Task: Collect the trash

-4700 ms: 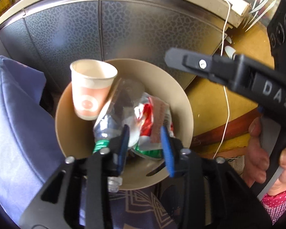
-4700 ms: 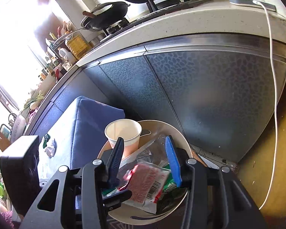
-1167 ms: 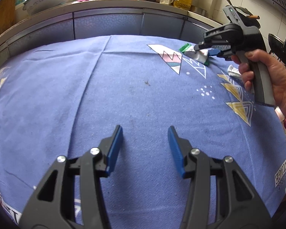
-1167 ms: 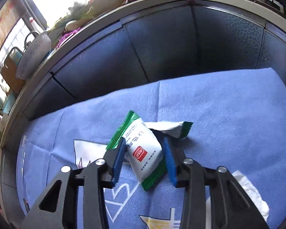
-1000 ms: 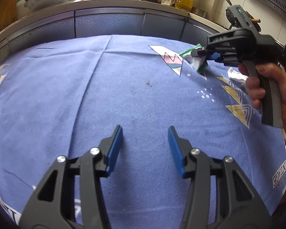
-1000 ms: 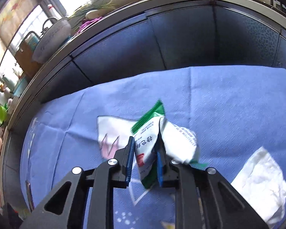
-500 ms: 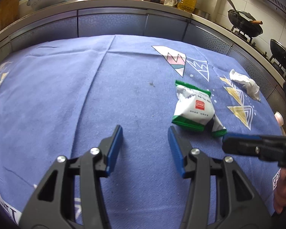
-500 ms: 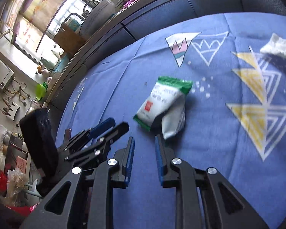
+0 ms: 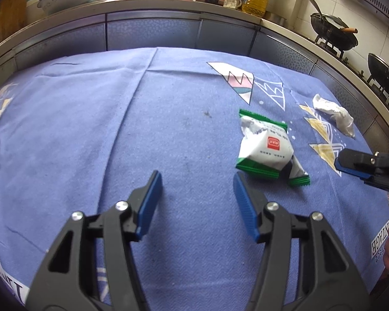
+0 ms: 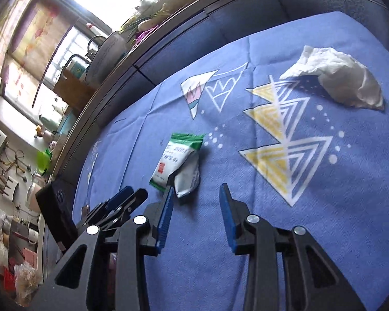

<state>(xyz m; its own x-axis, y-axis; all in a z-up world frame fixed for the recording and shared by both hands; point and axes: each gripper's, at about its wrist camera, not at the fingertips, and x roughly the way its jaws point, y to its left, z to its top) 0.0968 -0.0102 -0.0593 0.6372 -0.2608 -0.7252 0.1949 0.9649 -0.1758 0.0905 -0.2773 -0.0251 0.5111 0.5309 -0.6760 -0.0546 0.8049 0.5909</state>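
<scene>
Wrapper (image 9: pixel 265 149) at 1 o'clock: light, crinkly, slippery; pinch sealed edge. Left gripper (image 9: pixel 195 202), right gripper (image 10: pixel 195 208) both opening, empty.

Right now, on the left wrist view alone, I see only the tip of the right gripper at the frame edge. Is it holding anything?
Observer: No. In the right wrist view the right gripper has nothing between its pads; its jaws are opening over bare cloth.
Operator: Where is the packet from it?
Observer: The packet lies just ahead of its left pad, outside the gap. I cannot tell whether they touch.
Operator: And the tissue?
Observer: The tissue lies well ahead of that gripper, off to its right.
</scene>
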